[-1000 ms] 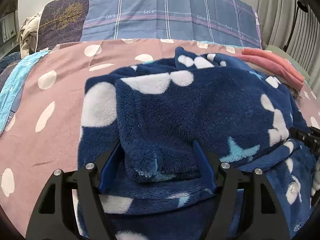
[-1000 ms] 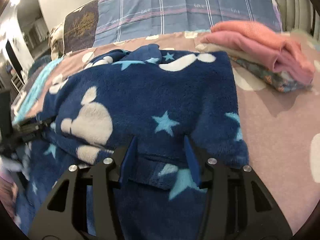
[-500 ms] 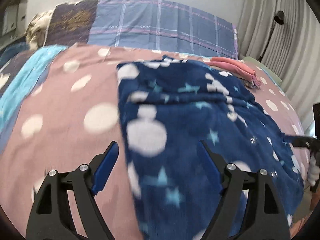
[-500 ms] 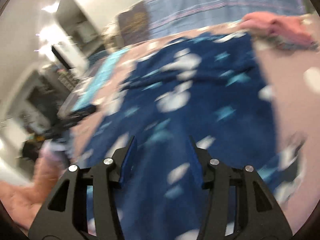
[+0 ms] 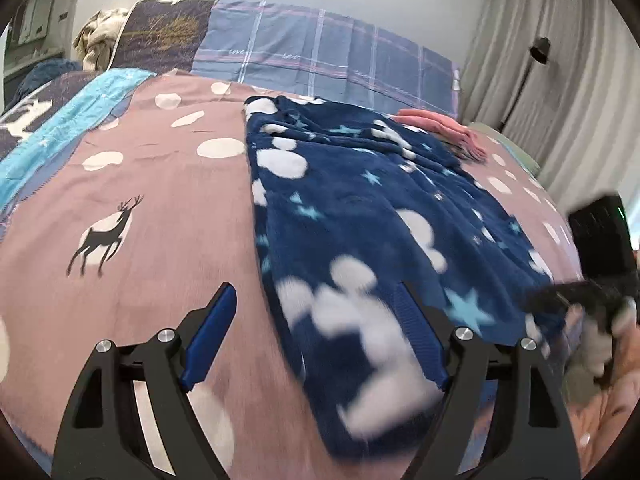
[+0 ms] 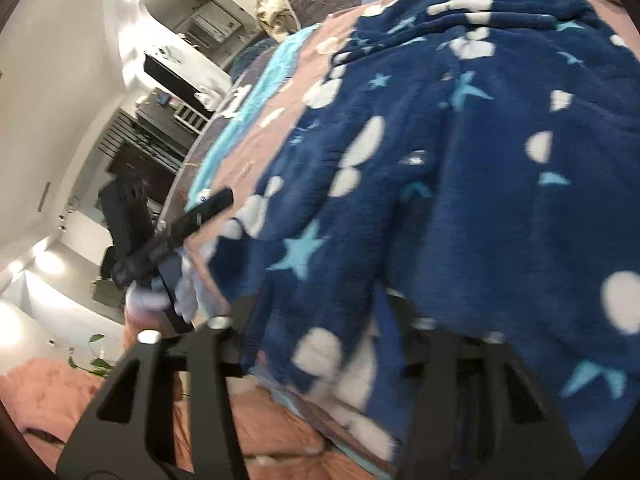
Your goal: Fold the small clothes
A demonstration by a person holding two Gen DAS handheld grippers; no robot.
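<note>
- I read the left gripper (image 5: 316,340) as wide open: its blue pads (image 5: 210,336) stand well apart and press on nothing. Its jaws have just been opening, and the near left edge of the garment lies loosely between them.
- The task item is a navy fleece garment (image 5: 360,216) printed with white mouse-head shapes and light blue stars. It lies spread out along the bed, from near the pillows to the near edge, right of centre in the left wrist view.
- The bed carries a dusty pink bedspread (image 5: 160,208) with white dots and a deer motif (image 5: 102,236).
- A plaid pillow (image 5: 320,60) and a dark pillow (image 5: 168,40) stand at the head of the bed.
- A folded pink garment (image 5: 440,130) lies at the far right of the bed, just beside the fleece.
- In the right wrist view, the right gripper (image 6: 320,320) sits at the near edge of the fleece (image 6: 480,160). Its jaws have just been closing to a narrow gap. Fleece covers the fingertips, and the frame is blurred, so I take the cloth to be pinched between them.
- The right gripper appears in the left wrist view as a dark blur (image 5: 576,300) at the fleece's right edge.
- Grey curtains (image 5: 560,80) hang beyond the bed.
</note>
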